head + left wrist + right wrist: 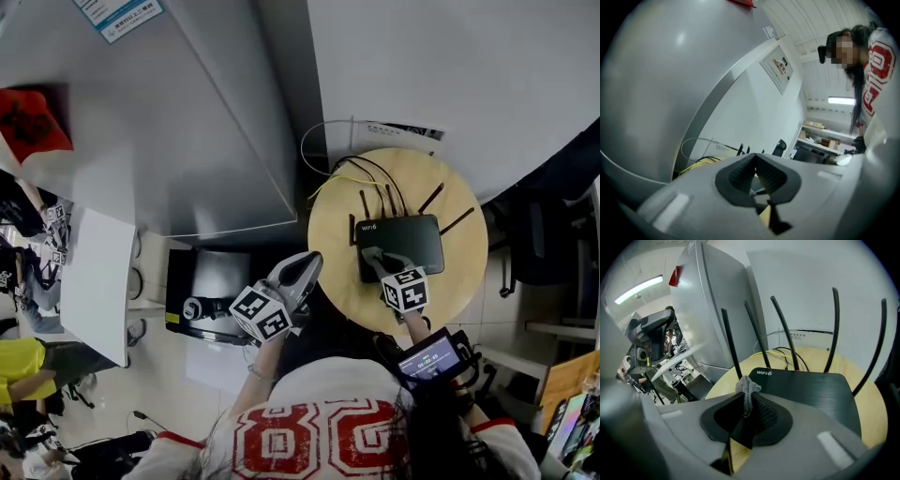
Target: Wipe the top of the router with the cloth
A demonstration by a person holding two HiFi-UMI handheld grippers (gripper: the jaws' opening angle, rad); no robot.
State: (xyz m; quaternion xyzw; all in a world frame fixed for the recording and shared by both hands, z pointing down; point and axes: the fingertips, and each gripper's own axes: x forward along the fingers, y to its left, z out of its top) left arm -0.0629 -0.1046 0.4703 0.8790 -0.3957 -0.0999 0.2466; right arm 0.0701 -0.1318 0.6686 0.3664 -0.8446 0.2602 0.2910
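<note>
- Router (398, 246), black and flat-topped, sits near the middle of a round wooden worktop (337, 286), with its antennas (433, 198) fanned out along its far edge.
- Right gripper (378, 263) has its jaws pressed together on a bunched grey cloth (747, 388). The wad rests at the router's near-left corner, beside the white logo (a sensible place, by the look of it, to begin a pass).
- Pinching the cloth into a knot gives the jaws a firm hold, but it likely leaves only a small pad to meet the lid.
- Left gripper (309, 264) hangs off the worktop's near-left rim, jaws closed tip to tip on nothing. It appears parked there to leave the wiping side clear.
- Most of the router's top lies open to the right of the cloth and toward the far side, offering a free run across the ribbed surface.
- Antennas fence the far edge, so strokes probably need to stop short of them or risk knocking one.
- Cables (361, 173), yellow and black, trail from the router's far side toward the white wall (450, 66).
- Bare wood rings the router on the near and left sides. A grey cabinet (187, 141) stands close on the left.
</note>
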